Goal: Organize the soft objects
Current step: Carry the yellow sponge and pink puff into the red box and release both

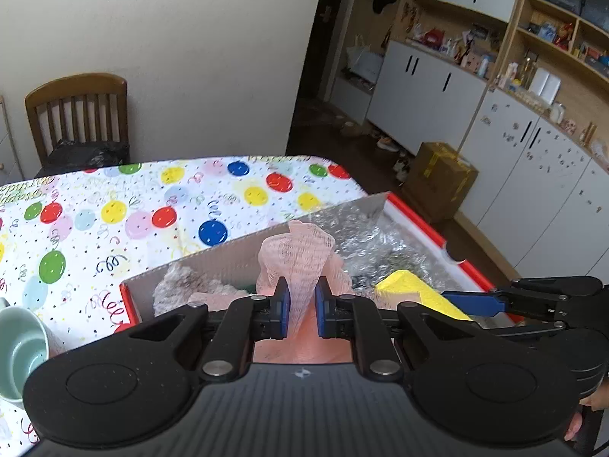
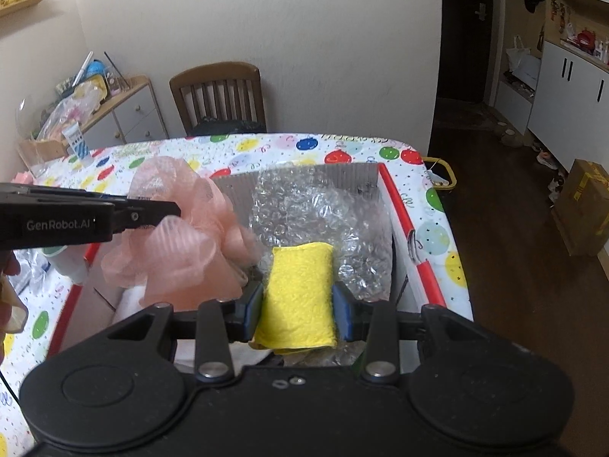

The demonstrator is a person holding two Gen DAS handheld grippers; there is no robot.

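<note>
Left tongs (image 1: 302,310) pinch a fold of the pink mesh puff (image 1: 300,259); right tongs (image 2: 297,314) clamp the yellow sponge (image 2: 298,285) across its width. Both look light, squashy and springy, best gripped mid-body. Each hangs over the box (image 2: 399,205), above bubble wrap (image 2: 323,209).

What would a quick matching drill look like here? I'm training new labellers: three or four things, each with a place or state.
Things:
1. pink mesh
2. yellow sponge
3. bubble wrap
4. mug

Places:
a. on the tablecloth, outside the box
b. in the right gripper
c. lining the box
d. in the left gripper

Pairs: 1-d, 2-b, 3-c, 4-a
</note>
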